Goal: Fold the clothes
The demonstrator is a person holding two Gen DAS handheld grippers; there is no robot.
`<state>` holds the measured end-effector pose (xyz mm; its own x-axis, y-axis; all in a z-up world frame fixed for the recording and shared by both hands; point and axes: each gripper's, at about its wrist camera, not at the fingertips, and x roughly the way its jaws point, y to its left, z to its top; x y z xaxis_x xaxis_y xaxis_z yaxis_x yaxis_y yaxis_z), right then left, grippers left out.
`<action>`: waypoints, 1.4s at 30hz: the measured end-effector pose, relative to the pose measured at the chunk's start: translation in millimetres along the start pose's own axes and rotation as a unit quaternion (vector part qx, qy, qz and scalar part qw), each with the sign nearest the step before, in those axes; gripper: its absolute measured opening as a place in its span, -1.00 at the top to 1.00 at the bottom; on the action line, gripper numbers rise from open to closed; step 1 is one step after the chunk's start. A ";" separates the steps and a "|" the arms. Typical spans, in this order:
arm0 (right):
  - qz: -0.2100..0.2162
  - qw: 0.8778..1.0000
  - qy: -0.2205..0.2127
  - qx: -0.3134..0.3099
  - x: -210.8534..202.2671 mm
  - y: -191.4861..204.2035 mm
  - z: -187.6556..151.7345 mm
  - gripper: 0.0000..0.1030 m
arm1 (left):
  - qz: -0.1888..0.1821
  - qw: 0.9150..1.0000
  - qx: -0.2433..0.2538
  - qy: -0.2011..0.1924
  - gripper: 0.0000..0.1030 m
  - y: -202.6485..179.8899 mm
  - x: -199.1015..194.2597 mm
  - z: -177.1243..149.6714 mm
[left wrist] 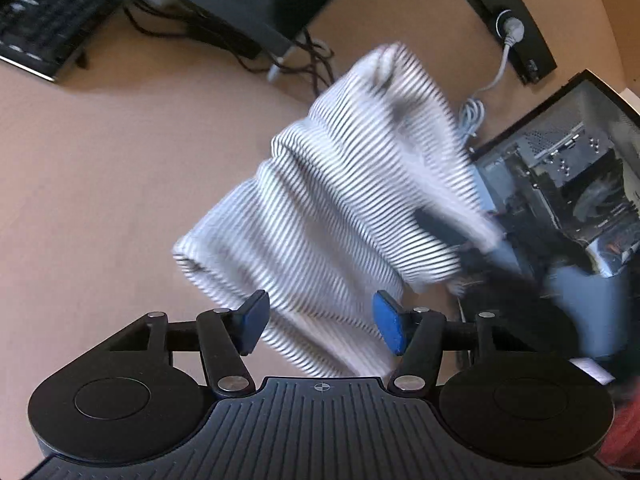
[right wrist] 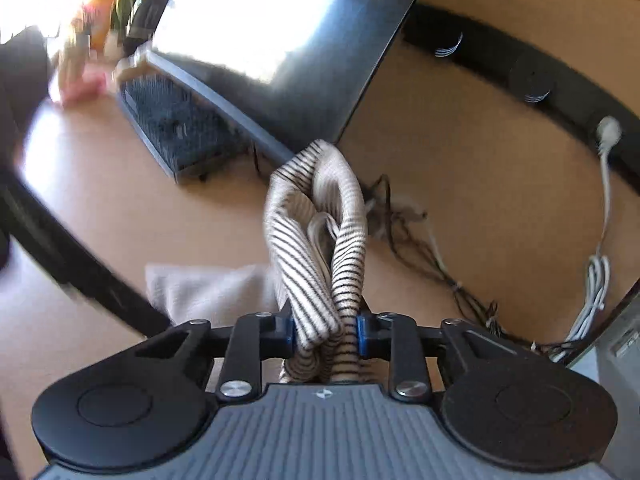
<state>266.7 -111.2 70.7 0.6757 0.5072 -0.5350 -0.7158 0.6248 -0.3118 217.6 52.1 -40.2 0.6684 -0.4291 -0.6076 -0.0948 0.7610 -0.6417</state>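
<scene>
A white garment with thin black stripes (left wrist: 340, 200) hangs bunched and blurred above the tan desk (left wrist: 120, 180) in the left wrist view. My left gripper (left wrist: 320, 326) is open, its blue pads (left wrist: 256, 322) apart on either side of the cloth's lower part, not clamping it. In the right wrist view my right gripper (right wrist: 326, 334) is shut on a bunched fold of the striped garment (right wrist: 316, 232), which loops up in front of the fingers. More pale cloth (right wrist: 208, 288) lies on the desk to the left below.
A monitor (right wrist: 280, 40) and a black keyboard (left wrist: 44, 20) stand at the back of the desk. Tangled cables (right wrist: 420, 240) and a white cord (left wrist: 492, 80) lie behind the garment. An open computer case (left wrist: 568, 184) stands at the right.
</scene>
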 end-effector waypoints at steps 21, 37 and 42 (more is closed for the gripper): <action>0.079 0.984 0.055 -0.153 24.9 127.0 -25.9 0.41 | 0.036 0.994 0.011 -0.106 -0.30 30.2 -81.6 29.3; 0.102 0.989 0.007 -0.110 -4.7 120.8 -18.8 -0.60 | -0.011 0.999 -0.027 -0.035 -0.31 37.4 -32.3 15.5; 0.127 0.991 -0.029 0.024 -25.7 79.5 -9.5 -1.00 | 0.007 0.999 0.000 -0.036 -0.32 38.7 -29.1 8.4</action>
<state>190.8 -80.2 52.2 0.4852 0.6844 -0.5443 -0.8558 0.4994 -0.1350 200.6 98.0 -43.5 0.7184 -0.3826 -0.5810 -0.1042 0.7666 -0.6336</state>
